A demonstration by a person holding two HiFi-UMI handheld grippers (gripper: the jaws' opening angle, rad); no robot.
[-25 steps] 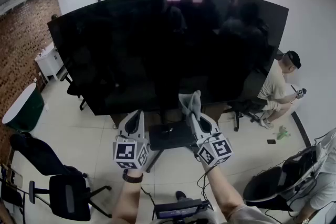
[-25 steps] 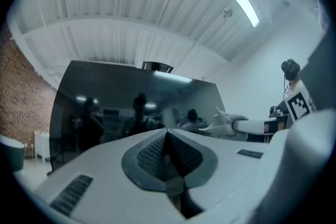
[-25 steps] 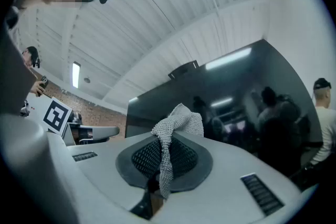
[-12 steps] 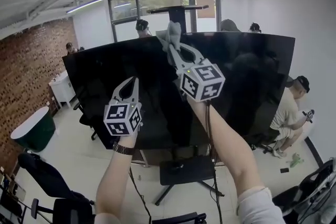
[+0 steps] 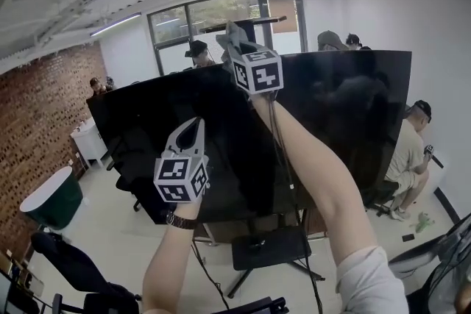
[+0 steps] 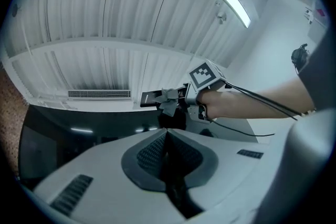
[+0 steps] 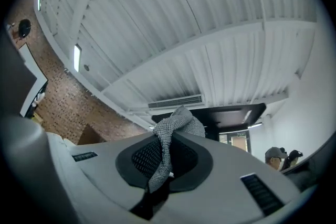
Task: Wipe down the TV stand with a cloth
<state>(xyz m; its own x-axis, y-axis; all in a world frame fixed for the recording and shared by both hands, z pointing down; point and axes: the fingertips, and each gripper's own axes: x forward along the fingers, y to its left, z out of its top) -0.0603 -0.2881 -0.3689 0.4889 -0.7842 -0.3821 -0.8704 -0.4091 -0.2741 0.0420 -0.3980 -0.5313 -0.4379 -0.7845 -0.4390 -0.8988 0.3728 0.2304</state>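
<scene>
The right hand-held gripper [image 5: 234,42] is raised high on an outstretched arm, level with the upper edge of a large dark television [image 5: 338,121]. Its jaws are pinched on a grey knitted cloth [image 7: 176,122]. In the right gripper view the fabric is bunched over the jaw tips and a strip of it trails down between the dark ribbed pads. From the head view the cloth sits right at the screen's top edge, but contact with that edge cannot be confirmed from this angle. The left hand-held gripper [image 6: 167,136] is held lower, in front of the left half of the screen. Its jaws are pressed together with nothing between them, and they point upward toward the right hand-held gripper and its tuft of cloth. A dark watch [image 5: 179,220] circles the left wrist. The TV stand [image 5: 272,250] shows as a black base plate with splayed legs on the pale floor directly beneath the television, well below both tools and apart from the cloth. A seated person [image 5: 408,151] is at the right beside the screen, and a brick wall [image 5: 37,121] runs along the left of the room.
</scene>
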